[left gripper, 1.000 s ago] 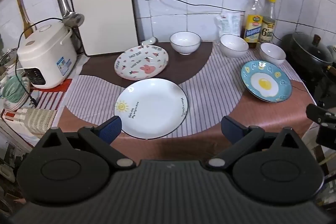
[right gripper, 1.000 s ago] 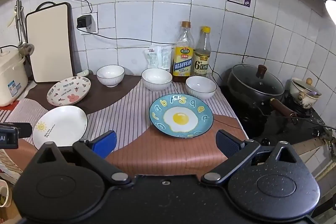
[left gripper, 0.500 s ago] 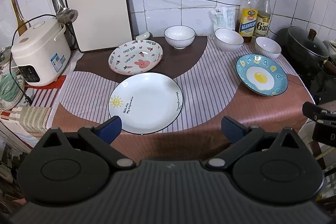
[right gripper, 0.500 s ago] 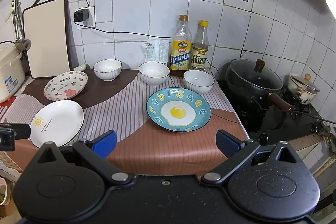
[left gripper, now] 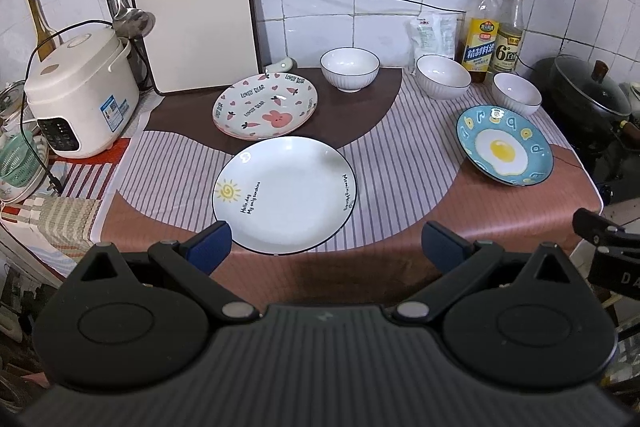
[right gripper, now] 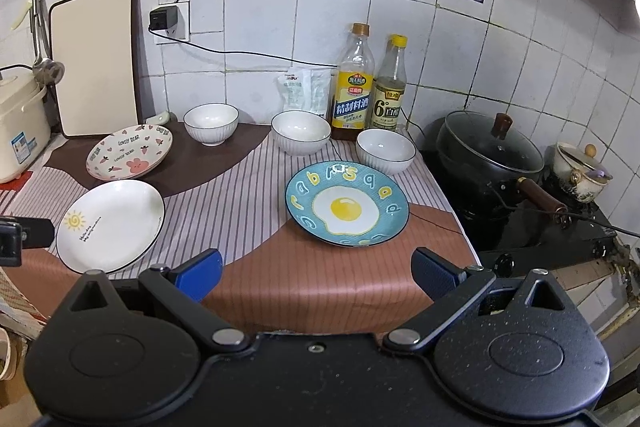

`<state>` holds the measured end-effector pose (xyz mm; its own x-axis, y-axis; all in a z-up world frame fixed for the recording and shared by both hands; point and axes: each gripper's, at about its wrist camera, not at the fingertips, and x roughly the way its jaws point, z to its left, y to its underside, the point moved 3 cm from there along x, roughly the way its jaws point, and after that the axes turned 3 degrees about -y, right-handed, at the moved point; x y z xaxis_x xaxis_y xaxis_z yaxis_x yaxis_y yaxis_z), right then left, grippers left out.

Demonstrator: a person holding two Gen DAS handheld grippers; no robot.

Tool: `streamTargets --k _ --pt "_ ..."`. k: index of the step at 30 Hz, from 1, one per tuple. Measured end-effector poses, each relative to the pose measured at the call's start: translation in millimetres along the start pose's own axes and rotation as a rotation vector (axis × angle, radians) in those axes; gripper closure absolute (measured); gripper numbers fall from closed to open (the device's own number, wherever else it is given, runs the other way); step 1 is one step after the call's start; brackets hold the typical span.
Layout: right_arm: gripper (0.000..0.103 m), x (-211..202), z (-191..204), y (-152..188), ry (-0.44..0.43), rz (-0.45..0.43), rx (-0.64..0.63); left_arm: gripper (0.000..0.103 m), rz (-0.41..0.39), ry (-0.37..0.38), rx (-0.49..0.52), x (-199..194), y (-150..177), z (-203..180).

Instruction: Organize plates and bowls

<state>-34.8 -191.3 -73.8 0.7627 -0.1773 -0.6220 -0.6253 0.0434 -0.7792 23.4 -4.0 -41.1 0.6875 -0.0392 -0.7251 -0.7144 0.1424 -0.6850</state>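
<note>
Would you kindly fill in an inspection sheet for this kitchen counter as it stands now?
Surface: striped brown and pink cloth covers the counter.
Job's things: white sun plate, pink rabbit plate, blue fried-egg plate, three white ribbed bowls, all apart, unstacked.
Clutter: two sauce bottles, white pouch, cream cutting board, white rice cooker.
Grippers: left gripper and right gripper open, empty.
Cables: black cable runs from the wall plug.
Surroundings: black lidded pot on the stove.

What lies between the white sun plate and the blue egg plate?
Only bare striped cloth lies between the white sun plate and the blue egg plate, in the right wrist view.
</note>
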Motion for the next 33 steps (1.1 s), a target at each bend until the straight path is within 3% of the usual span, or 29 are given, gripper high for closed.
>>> streamTargets --k 24,33 --pt "0.001 4 6 0 -0.036 0.003 -0.015 0.000 -0.015 -0.014 -0.014 10 1 10" --pt "0.001 20 9 0 -0.047 0.044 -0.030 0.000 -0.018 -0.004 -0.006 25 -6 19"
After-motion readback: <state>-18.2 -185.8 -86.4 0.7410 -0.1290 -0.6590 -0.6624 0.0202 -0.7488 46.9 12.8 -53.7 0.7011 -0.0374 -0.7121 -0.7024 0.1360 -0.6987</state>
